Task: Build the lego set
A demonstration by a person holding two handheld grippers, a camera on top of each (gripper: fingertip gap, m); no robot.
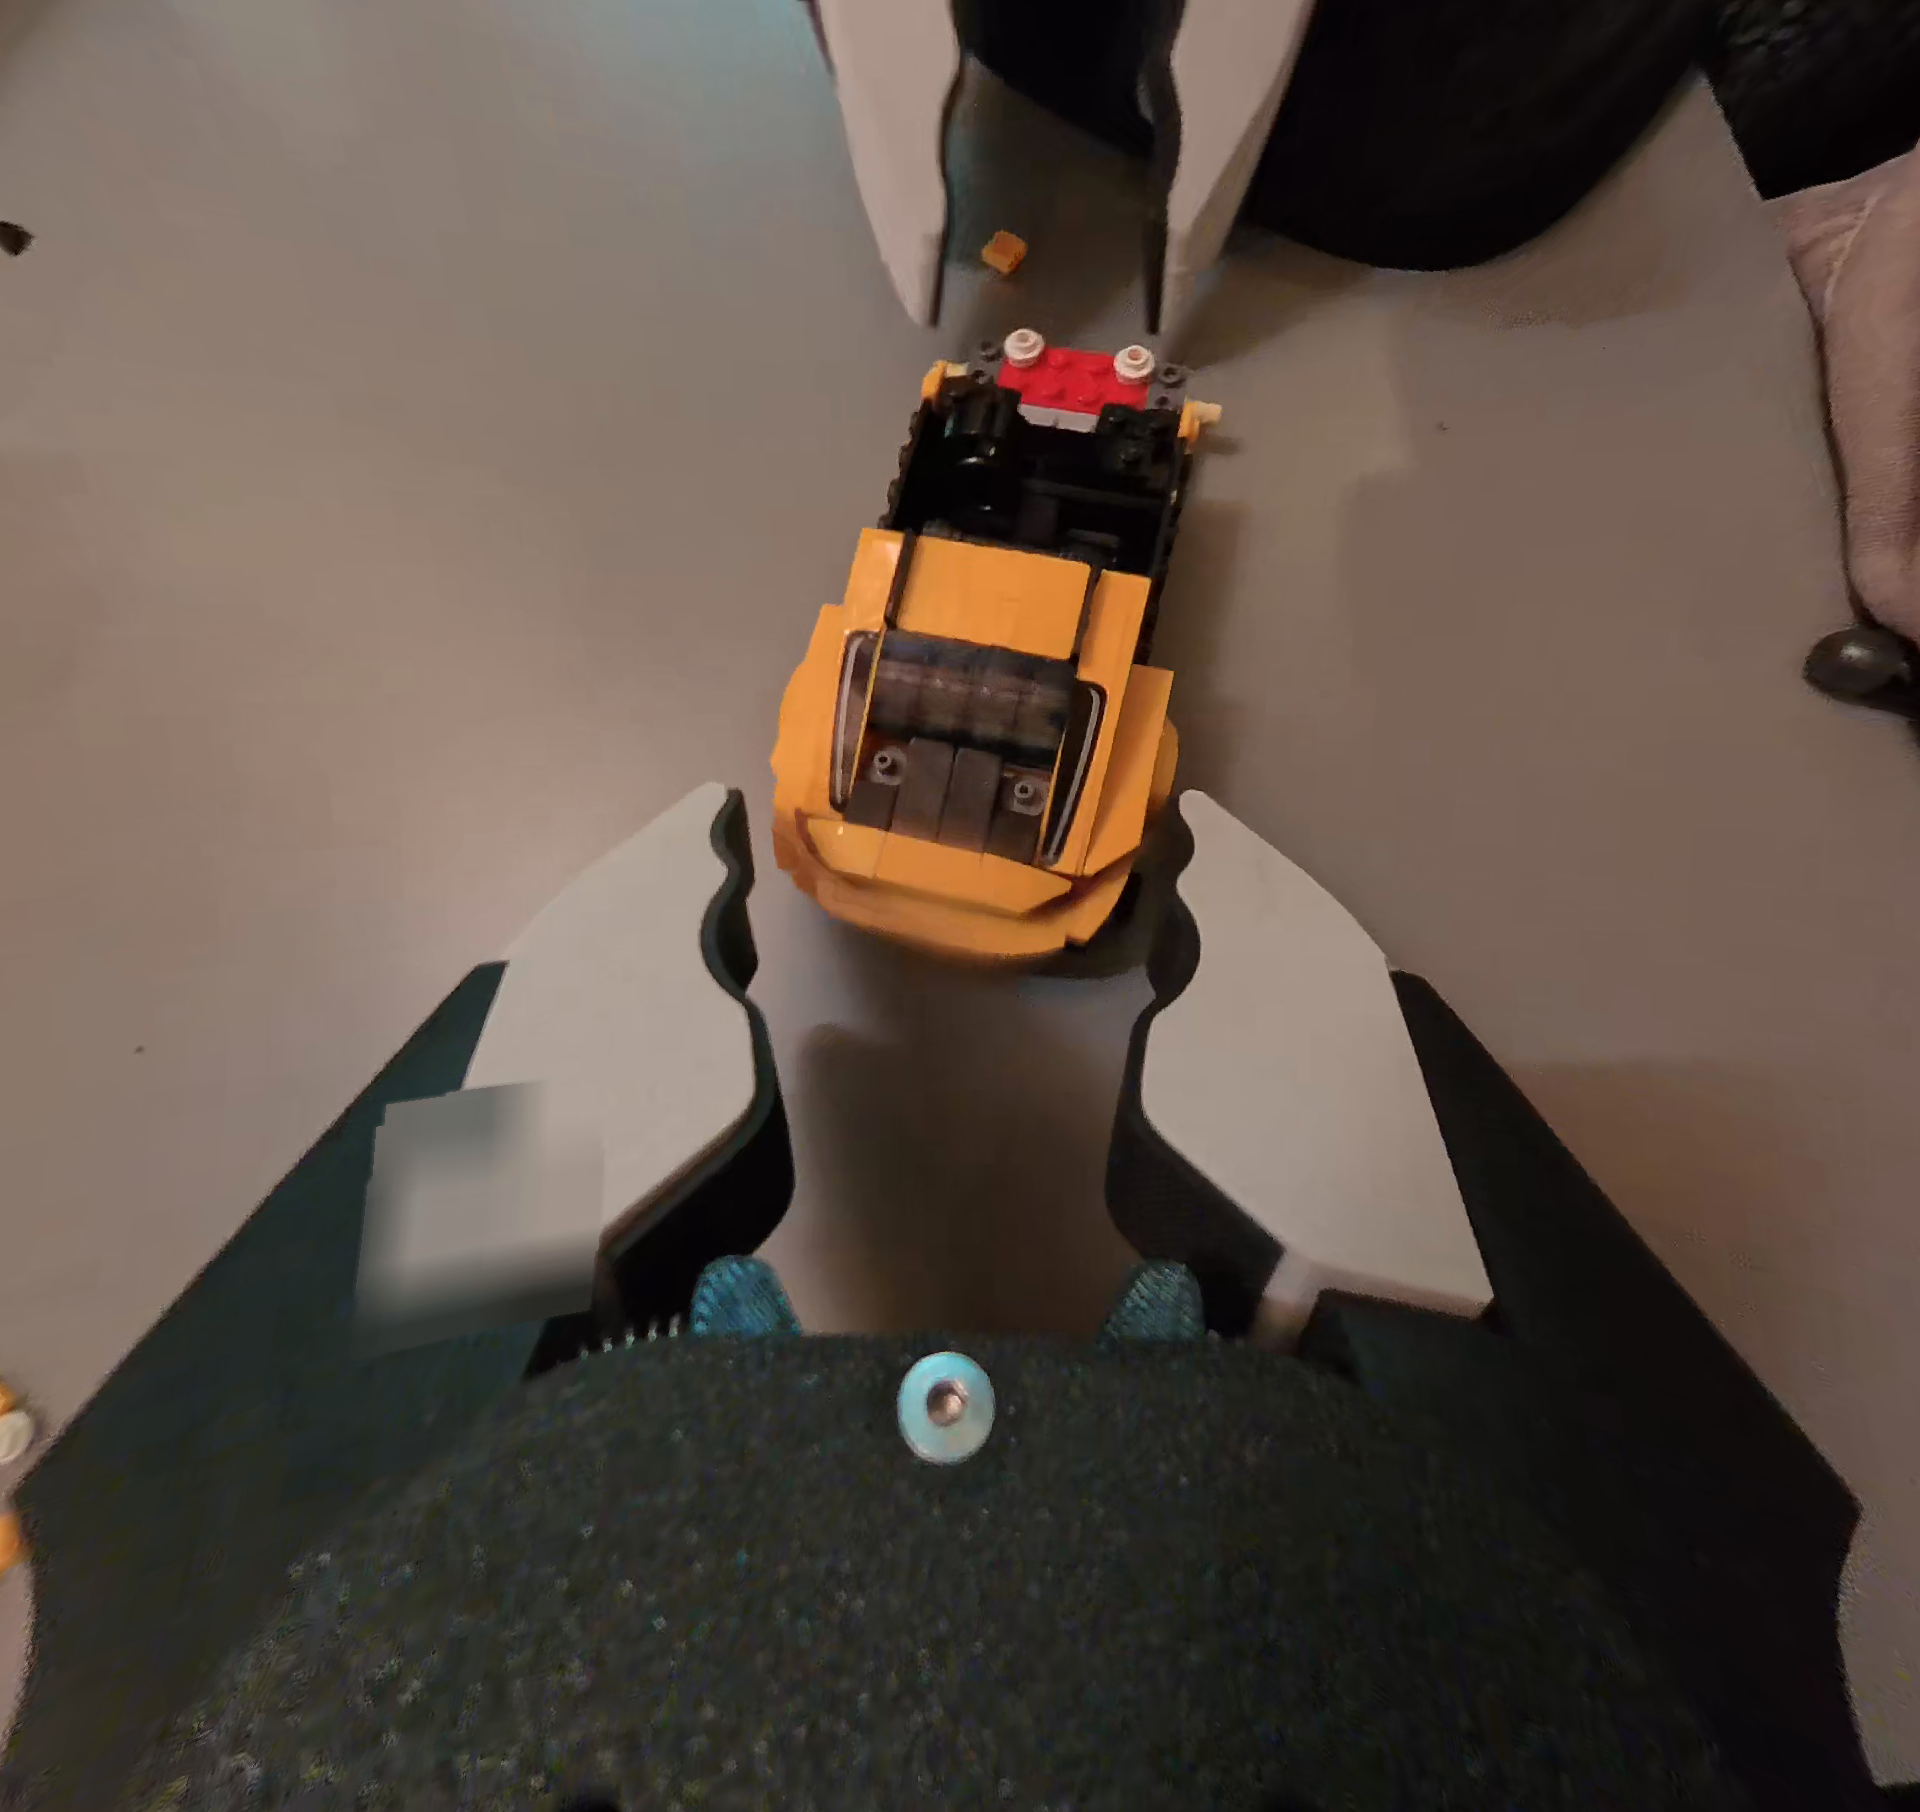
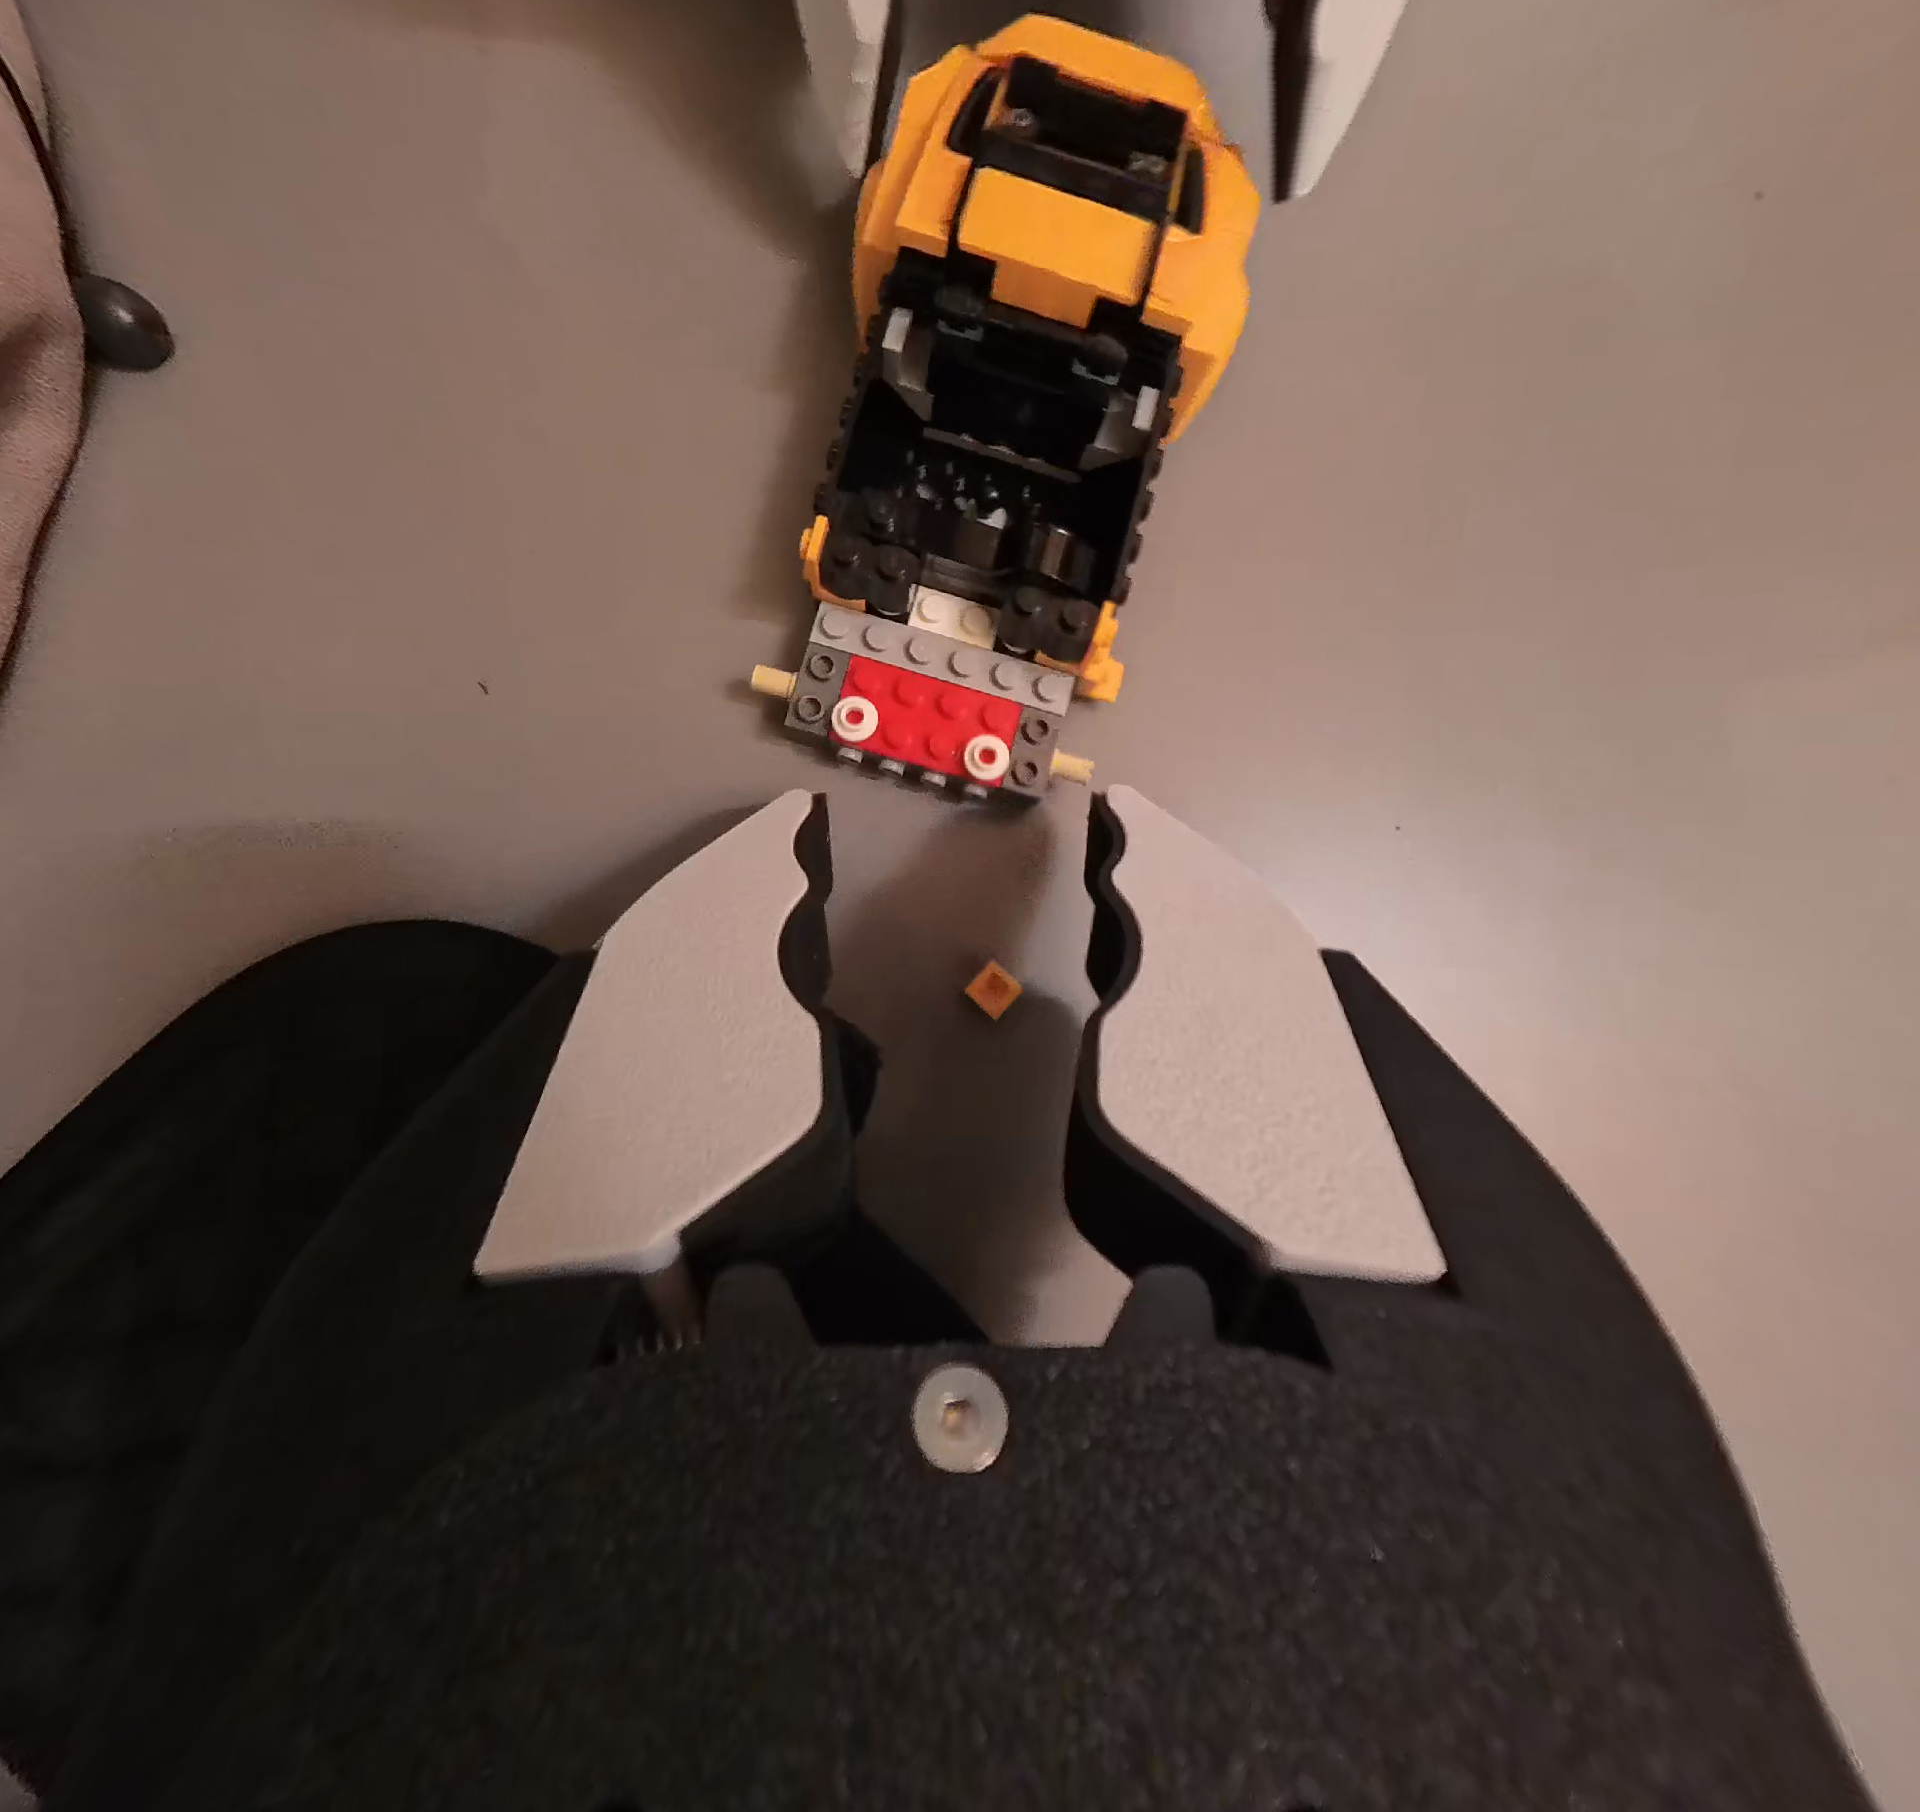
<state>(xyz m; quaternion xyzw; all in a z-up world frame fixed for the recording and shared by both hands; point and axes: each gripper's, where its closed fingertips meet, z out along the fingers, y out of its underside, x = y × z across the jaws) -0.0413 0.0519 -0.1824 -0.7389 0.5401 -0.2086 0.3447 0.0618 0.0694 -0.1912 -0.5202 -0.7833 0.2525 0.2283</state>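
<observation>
Here the orange brick-built car (image 1: 977, 723) lies on a plain grey tabletop (image 1: 416, 515). At its orange nose the left gripper (image 1: 961, 817) stands wide apart, pads flanking the nose; contact cannot be told. Beyond its red-plated tail the right gripper (image 2: 956, 806) gapes, gripping nothing, a small orange stud piece (image 2: 992, 988) between its fingers. Squeezing might pop bricks loose. Nothing of the room shows.

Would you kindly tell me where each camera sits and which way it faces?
Left wrist view: on the left gripper, facing the toy car's orange end, which sits between open fingers; a hand shows.
Right wrist view: on the right gripper, facing the car's red plate; fingers open, holding nothing.
Shared: car, loose orange piece, grey table, opposite gripper.
</observation>
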